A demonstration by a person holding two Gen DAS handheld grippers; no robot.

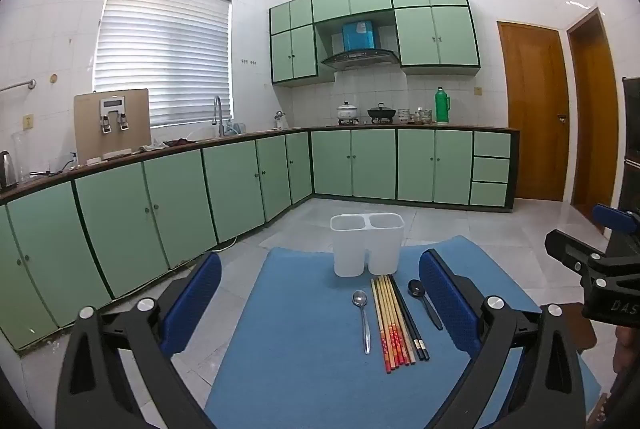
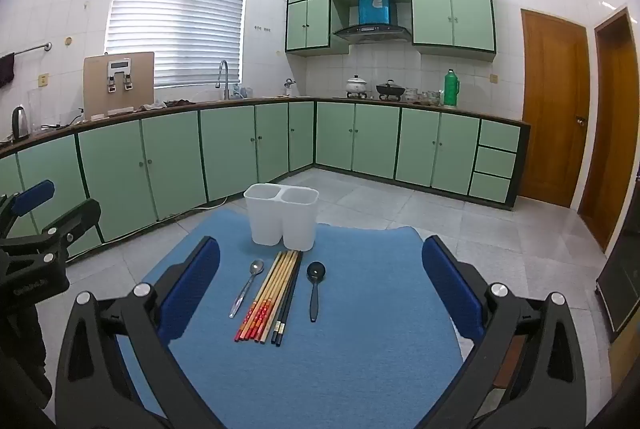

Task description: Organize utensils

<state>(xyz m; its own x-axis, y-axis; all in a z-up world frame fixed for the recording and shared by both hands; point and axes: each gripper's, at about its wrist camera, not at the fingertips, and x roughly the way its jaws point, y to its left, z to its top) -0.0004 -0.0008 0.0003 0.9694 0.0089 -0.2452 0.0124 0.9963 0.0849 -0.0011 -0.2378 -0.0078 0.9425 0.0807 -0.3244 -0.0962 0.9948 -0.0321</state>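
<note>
Left wrist view: the left gripper [image 1: 320, 289] stands with its blue-padded jaws spread wide and nothing between the pads; the right gripper [image 2: 320, 281] is equally wide and empty. Both hover at the near edge of a blue cloth mat [image 2: 360, 349] and tip slightly down toward it.

Beyond the fingertips the utensils lie in a row on the mat, all with their long axes running near to far, handles toward the grippers. From left to right: a shiny metal spoon [image 2: 246, 287], a bundle of tan wooden chopsticks with red-patterned near ends [image 2: 270, 297], a pair of black chopsticks [image 2: 288, 301] touching that bundle, and a black plastic spoon [image 2: 315, 289] lying apart on the right. None is lifted yet.

Just past their far tips stands a white translucent plastic two-compartment holder [image 2: 282, 219], upright and, as far as can be seen, empty.

Judging by both views, the metal spoon lies nearer the left gripper, the black spoon nearer the right. Since the handles run along the line of approach, jaws closing left-to-right would cross a handle squarely.
</note>
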